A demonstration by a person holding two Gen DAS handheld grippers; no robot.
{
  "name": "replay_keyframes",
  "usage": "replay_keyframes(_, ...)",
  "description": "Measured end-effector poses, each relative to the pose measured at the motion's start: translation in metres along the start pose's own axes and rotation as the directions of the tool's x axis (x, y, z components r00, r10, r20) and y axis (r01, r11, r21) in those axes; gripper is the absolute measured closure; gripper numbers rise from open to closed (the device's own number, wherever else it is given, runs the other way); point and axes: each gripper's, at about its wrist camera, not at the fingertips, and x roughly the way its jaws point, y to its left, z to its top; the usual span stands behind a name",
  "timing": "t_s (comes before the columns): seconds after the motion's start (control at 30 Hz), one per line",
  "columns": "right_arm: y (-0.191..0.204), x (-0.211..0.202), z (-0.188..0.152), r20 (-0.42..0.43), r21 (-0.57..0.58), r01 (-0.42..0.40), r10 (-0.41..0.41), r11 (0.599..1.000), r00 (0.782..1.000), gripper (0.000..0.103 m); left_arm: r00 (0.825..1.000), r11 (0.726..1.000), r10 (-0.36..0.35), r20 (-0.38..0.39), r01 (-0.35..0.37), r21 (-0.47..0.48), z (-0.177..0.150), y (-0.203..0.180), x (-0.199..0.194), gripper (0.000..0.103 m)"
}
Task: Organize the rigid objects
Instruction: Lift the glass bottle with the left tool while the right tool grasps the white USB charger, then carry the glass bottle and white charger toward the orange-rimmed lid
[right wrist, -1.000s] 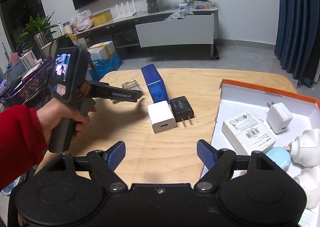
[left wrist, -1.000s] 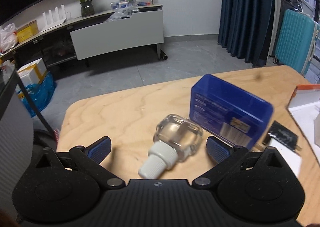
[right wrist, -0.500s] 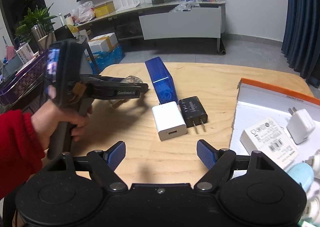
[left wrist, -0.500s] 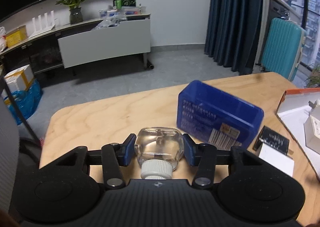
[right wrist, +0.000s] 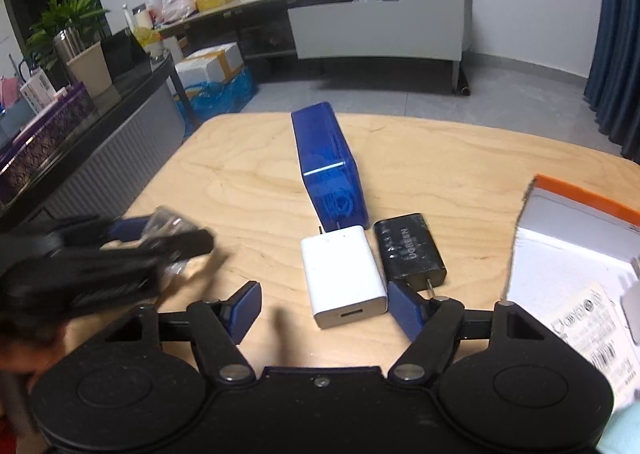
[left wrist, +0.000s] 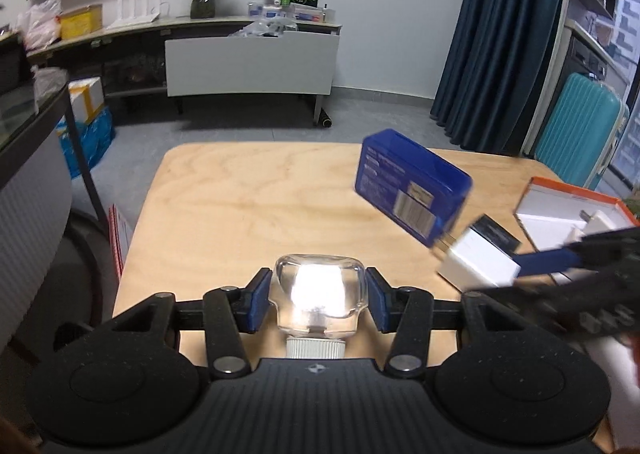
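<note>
My left gripper [left wrist: 318, 296] is shut on a clear glass bottle [left wrist: 320, 294] with a white screw cap and holds it above the wooden table [left wrist: 248, 205]. In the right wrist view the left gripper shows blurred at the left [right wrist: 160, 238] with the bottle [right wrist: 170, 219] in it. My right gripper [right wrist: 324, 310] is open, with its fingers on either side of a white charger [right wrist: 342, 274]. A black charger [right wrist: 410, 250] lies beside the white one. A blue plastic box [right wrist: 330, 169] stands on edge just behind them.
An orange-edged white box [right wrist: 576, 254] at the right holds a white adapter and a labelled white pack. In the left wrist view the blue box [left wrist: 412, 189], the white charger [left wrist: 476, 264] and the right gripper [left wrist: 548, 260] sit to the right.
My left gripper closed on the bottle and lifted it off the table, swinging left. My right gripper moved forward and down until its fingers flank the white charger.
</note>
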Motion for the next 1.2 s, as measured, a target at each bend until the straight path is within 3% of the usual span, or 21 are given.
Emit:
replay_keyframes(0.07, 0.0, 0.007, 0.003, -0.019, 0.0, -0.009, 0.009, 1.0, 1.0, 0.028, 1.0, 1.0, -0.008, 0.0, 0.008, -0.029, -0.005, -0.001, -0.004, 0.053)
replay_keyframes(0.2, 0.009, 0.015, 0.006, -0.008, -0.065, 0.025, -0.025, 0.998, 1.0, 0.032, 1.0, 0.999, 0.002, 0.008, -0.002, -0.054, -0.011, -0.002, -0.01, 0.053)
replay_keyframes(0.27, 0.013, 0.016, 0.006, 0.002, -0.094, 0.067, -0.067, 0.993, 0.998, 0.052, 1.0, 0.998, 0.012, 0.013, -0.012, -0.063, -0.01, -0.002, -0.011, 0.053)
replay_keyframes(0.5, 0.019, -0.005, -0.009, 0.021, -0.049, 0.077, -0.076, 0.996, 0.997, 0.053, 0.999, 0.995, 0.031, 0.038, -0.027, -0.095, -0.015, -0.006, -0.024, 0.054)
replay_keyframes(0.8, 0.033, -0.068, -0.024, 0.102, -0.013, 0.053, -0.051, 0.999, 0.993, 0.053, 0.995, 0.994, 0.044, 0.087, -0.035, -0.099, -0.012, -0.026, -0.057, 0.054)
replay_keyframes(1.2, 0.03, -0.144, -0.057, 0.173, 0.047, 0.084, -0.091, 0.995, 0.981, 0.053, 0.992, 0.998, 0.024, 0.12, -0.016, -0.066, -0.02, -0.068, -0.106, 0.054)
